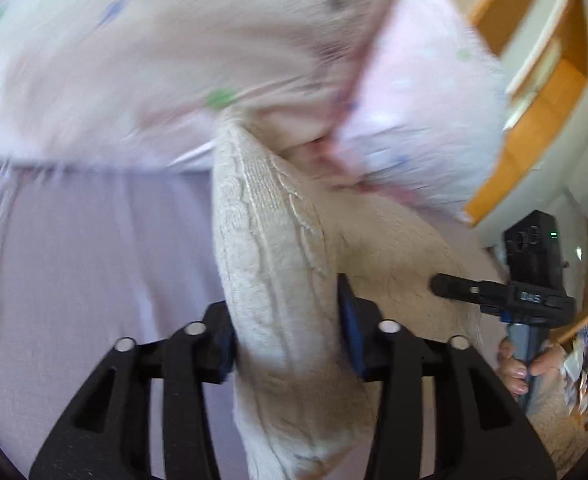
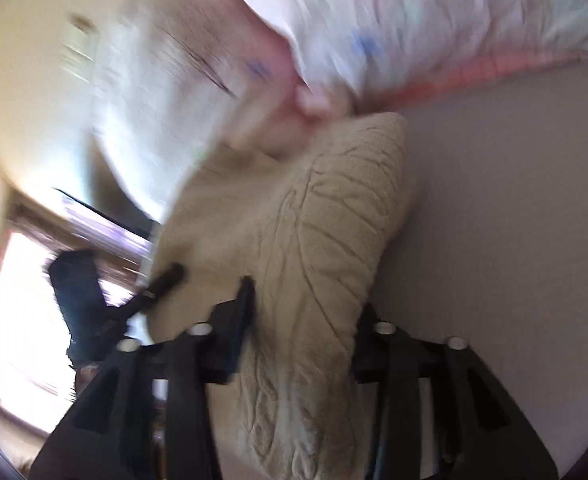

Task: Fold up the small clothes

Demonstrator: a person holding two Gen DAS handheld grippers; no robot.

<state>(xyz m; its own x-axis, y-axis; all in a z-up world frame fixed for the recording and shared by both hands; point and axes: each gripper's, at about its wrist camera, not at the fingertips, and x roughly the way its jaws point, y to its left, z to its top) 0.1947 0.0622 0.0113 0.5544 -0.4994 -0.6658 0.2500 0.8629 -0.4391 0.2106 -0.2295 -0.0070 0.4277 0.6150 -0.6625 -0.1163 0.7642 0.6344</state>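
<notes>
We hold the cream knit garment (image 1: 269, 264) aloft over the lilac sheet (image 1: 73, 260), left gripper (image 1: 289, 344) and right gripper (image 2: 306, 344) each clamped on an edge, likely spreading it to fold

Lilac bedsheet (image 1: 93, 260) under a blurred pale patterned cloth (image 1: 133, 40).
</notes>
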